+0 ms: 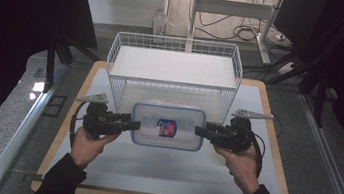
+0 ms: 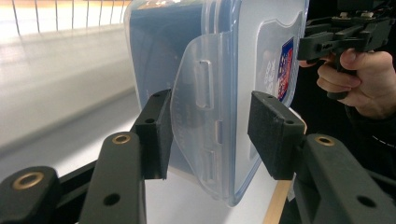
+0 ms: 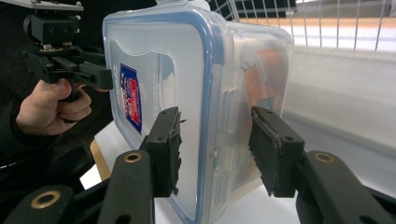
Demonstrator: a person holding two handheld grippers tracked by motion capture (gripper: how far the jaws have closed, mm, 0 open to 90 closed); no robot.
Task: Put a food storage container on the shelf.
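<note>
You've got one clear plastic container [image 1: 168, 127] on the worktop [image 1: 165, 169], with one red-and-blue label [image 1: 167, 128] on its lid. One white wire basket [image 1: 174, 69] stands behind it. Two tongs are in play: left tongs [image 1: 136, 124], right tongs [image 1: 199, 131], one per hand.

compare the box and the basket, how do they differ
The box is clear plastic with a blue-edged lid and a label; the basket is white wire, open on top. The box is smaller and lies in front of the basket. The left tool and right tool flank the box, not the basket. Both are rectangular.
</note>
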